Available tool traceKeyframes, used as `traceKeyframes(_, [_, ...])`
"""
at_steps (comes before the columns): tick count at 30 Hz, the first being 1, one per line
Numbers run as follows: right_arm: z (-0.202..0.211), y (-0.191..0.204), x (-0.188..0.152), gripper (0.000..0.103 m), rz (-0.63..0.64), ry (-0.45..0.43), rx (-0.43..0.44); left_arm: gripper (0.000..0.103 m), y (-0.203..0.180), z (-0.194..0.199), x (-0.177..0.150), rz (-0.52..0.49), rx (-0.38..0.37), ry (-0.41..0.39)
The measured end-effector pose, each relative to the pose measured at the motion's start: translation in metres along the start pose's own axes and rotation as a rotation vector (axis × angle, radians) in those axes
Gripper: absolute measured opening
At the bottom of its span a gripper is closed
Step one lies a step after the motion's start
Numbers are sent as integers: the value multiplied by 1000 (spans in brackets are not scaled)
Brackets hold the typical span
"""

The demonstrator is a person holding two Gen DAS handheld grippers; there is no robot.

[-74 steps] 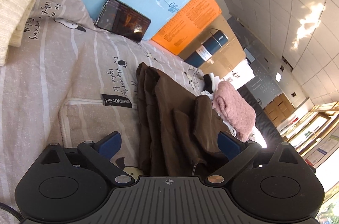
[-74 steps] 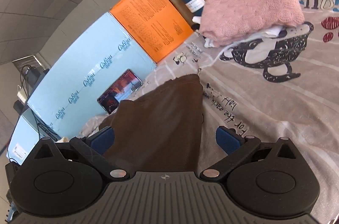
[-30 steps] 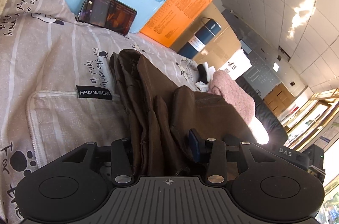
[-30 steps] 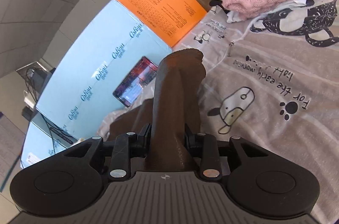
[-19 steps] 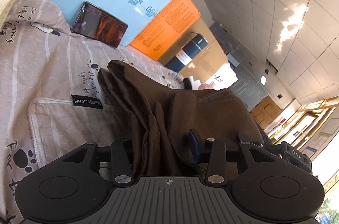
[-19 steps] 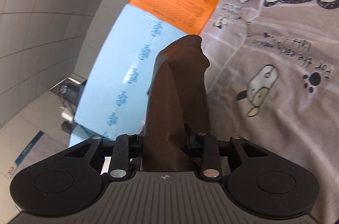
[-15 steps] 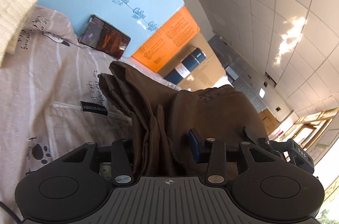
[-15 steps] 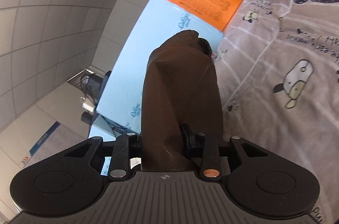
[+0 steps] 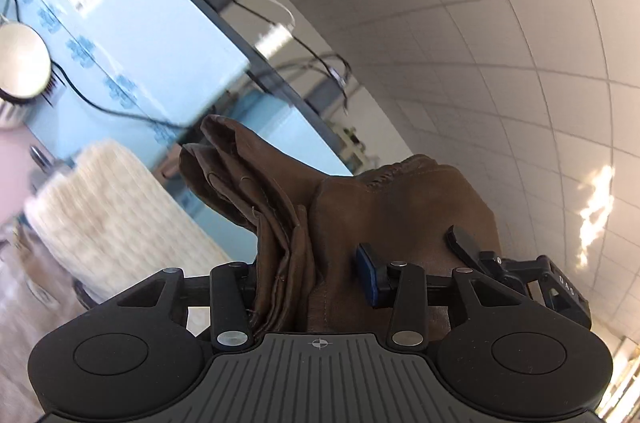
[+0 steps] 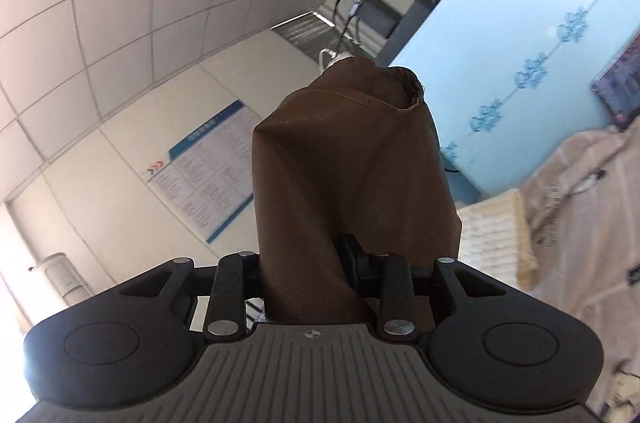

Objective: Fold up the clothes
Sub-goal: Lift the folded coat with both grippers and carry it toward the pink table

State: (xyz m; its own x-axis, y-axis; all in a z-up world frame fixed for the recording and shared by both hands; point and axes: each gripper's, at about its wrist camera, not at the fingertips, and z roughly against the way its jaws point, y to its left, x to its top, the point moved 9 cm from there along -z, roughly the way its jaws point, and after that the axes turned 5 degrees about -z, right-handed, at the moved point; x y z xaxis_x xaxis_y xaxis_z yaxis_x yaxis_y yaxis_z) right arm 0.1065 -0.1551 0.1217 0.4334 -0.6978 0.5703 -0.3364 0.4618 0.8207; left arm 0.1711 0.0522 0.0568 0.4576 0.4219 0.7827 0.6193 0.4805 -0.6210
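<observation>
- Brown garment (image 9: 392, 207), leather-look, is up in the air, pinched by both claws; no part of it visibly rests on the bed in either view.
- Left claw (image 9: 312, 275): closed on a bunched stack of folds at one edge. Blue pad of one finger (image 9: 367, 273) presses into the cloth.
- Right claw (image 10: 304, 263): closed on another edge of the same brown garment (image 10: 352, 159), which stands up from the jaws in a tall hump.
- Key relation: garment's long axis runs forward, away from each claw, along the fingers. Right claw also shows in the left view (image 9: 516, 267), just beside the left one at the garment's right edge, so the two grips sit close together. Neither hand is clearly nearer the bed.
- My read: the lifted edge is being carried over for a fold; next move needs both claws to drop together toward the bed.
- Surface: beige printed bedsheet (image 10: 592, 207) low right in the right view, cream knit item (image 10: 496, 227) on it. Same cream knit (image 9: 108, 199) is blurred in the left view, probably a folded sweater.
- Room: light blue foam board (image 10: 532, 35) behind the bed, tiled ceiling (image 9: 500, 23), wall poster (image 10: 208, 175), loose black cables (image 9: 120, 111).
</observation>
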Motion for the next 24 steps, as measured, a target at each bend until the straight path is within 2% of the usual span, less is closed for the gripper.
traceKeyframes(3, [-49,1,2,29,20,31,20,40,24,-1,29,-21,88,-55])
traceKeyframes(7, [-90,-19,0,30,30,13,17,41,53,-29,40,-49,140,-34])
traceKeyframes(9, [-101,-39,-3,30,55,-11,-42,41,70,-51,33,-42,150,-1])
traceKeyframes(11, [-114,-68,-4,31,80,-26,-142,41,88,-62,16,-42,179,41])
traceKeyframes(15, [-119,-119,-1,32,92,-20,-292,41,98,-65,6,-173,294,85])
traceKeyframes(18, [-118,-144,-2,41,99,-20,-358,46,103,-63,2,-264,405,106])
traceKeyframes(21, [-119,-168,-5,52,113,-14,-470,50,112,-66,-5,-335,497,128])
traceKeyframes(24, [-121,-187,-9,59,99,3,-522,63,120,-68,-10,-405,588,150])
